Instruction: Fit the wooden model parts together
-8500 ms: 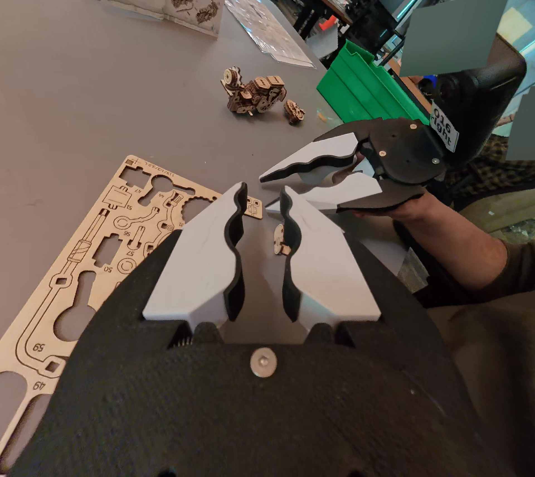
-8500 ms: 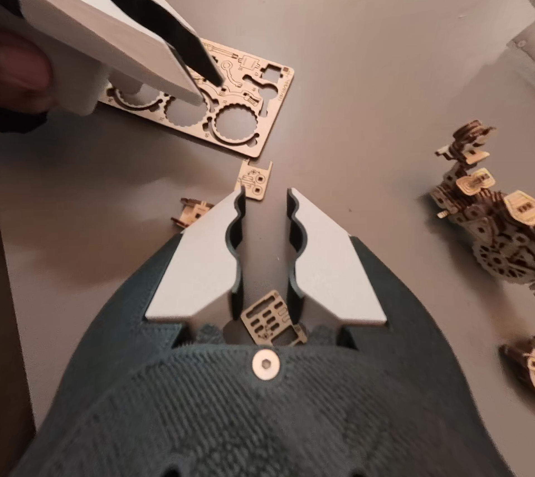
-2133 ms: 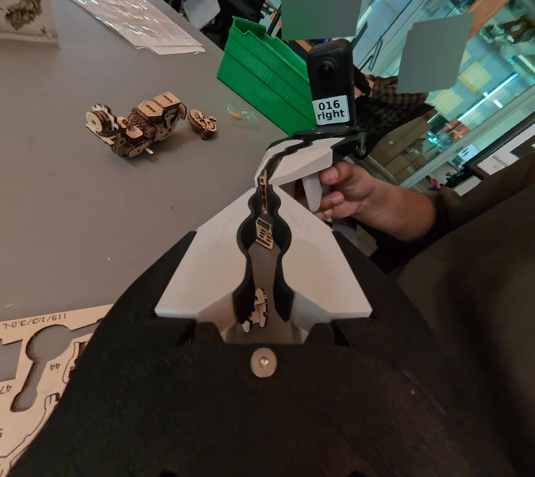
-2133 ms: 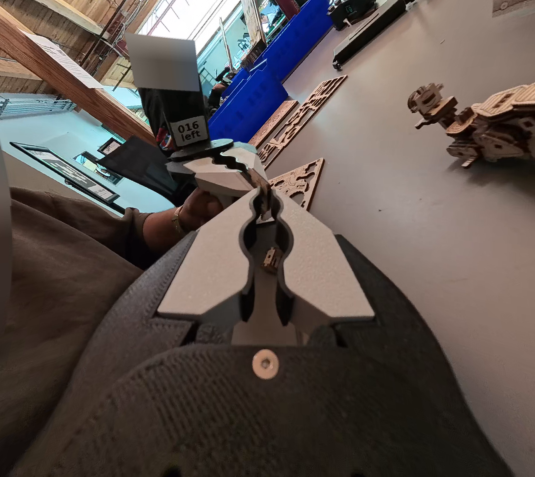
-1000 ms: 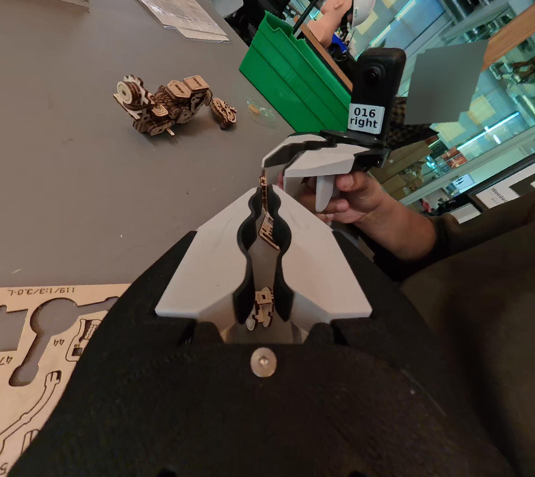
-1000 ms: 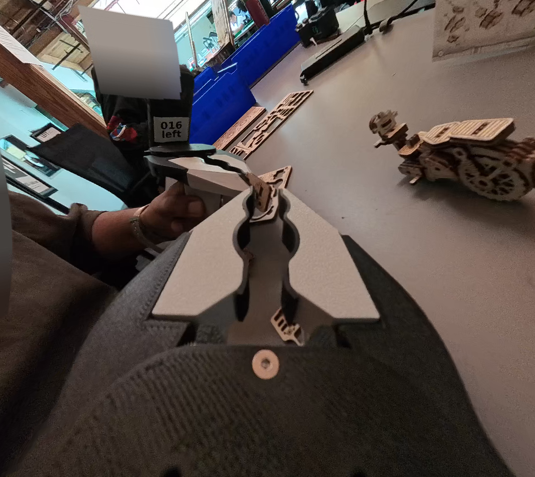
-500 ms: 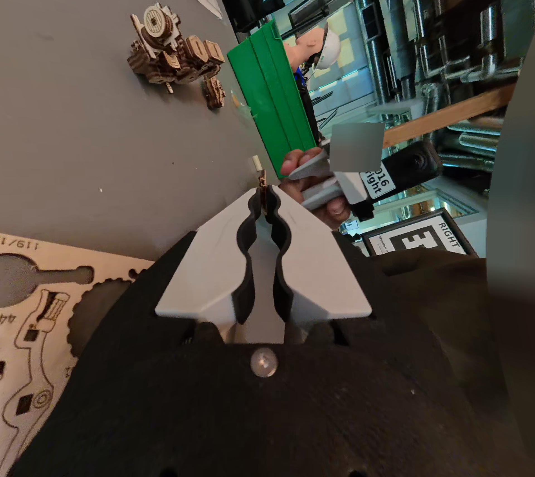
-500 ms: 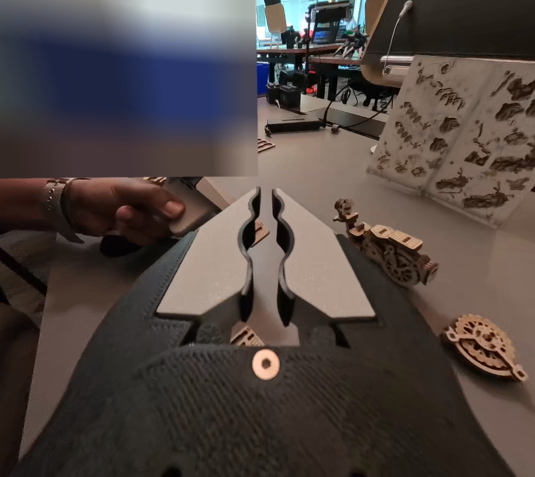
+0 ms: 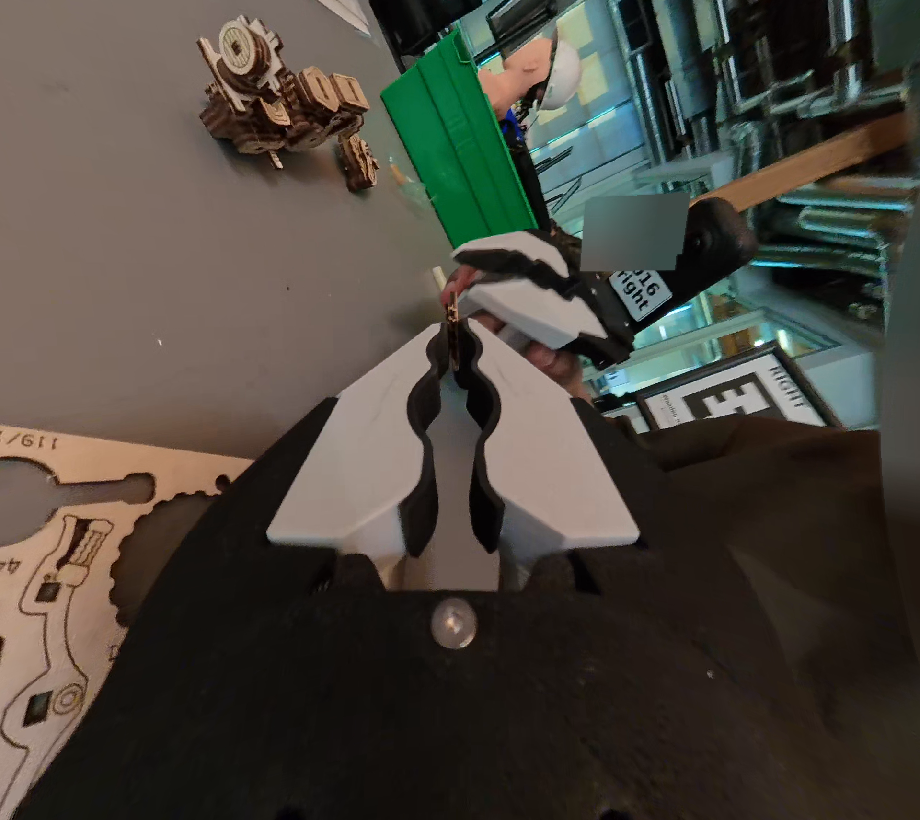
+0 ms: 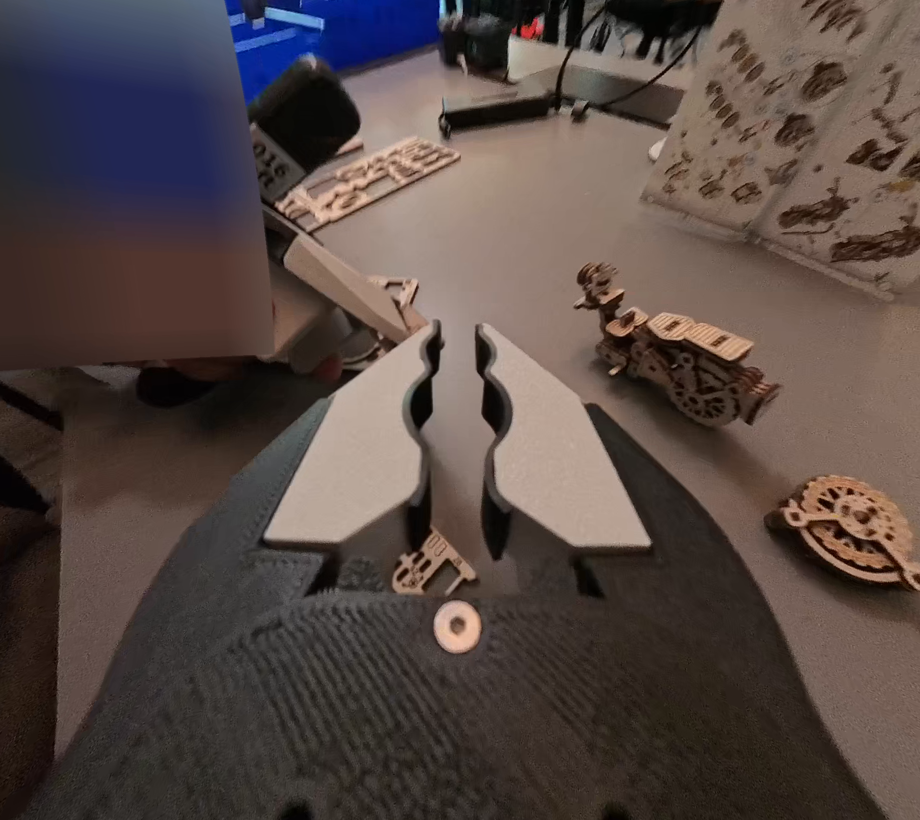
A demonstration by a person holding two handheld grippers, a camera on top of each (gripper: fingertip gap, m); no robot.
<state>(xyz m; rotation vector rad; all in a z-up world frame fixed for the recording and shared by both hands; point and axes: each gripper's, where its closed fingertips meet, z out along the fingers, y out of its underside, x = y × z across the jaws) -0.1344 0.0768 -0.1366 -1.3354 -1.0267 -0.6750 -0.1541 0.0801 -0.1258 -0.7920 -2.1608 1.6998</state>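
between the tips of the left gripper (image 9: 452, 338) stands a thin wooden model part (image 9: 452, 323), seen edge-on and upright, pinched there with its upper end poking out past the fingertips. just beyond and to the right of those tips hangs the right gripper (image 9: 463, 276), held in a person's hand (image 9: 547, 355); it is not touching the pinched part. far ahead and left of the left fingers, a half-built wooden motorcycle model (image 9: 279, 99) rests on the grey table (image 9: 149, 248), with a small wooden wheel assembly (image 9: 359, 163) just beside it and a green bin (image 9: 458, 139) past the table edge. a laser-cut plywood sheet (image 9: 64, 547) lies low on the left, beside the gripper body.

from the right wrist view, the right gripper (image 10: 458, 333) has its fingers slightly parted with nothing between the tips. a flat slotted wooden piece (image 10: 430, 564) lies on the table, seen in the gap at the base of the fingers. to the right of the fingers sit the motorcycle model (image 10: 672, 358) and the spoked wheel assembly (image 10: 841, 532), apart from each other.
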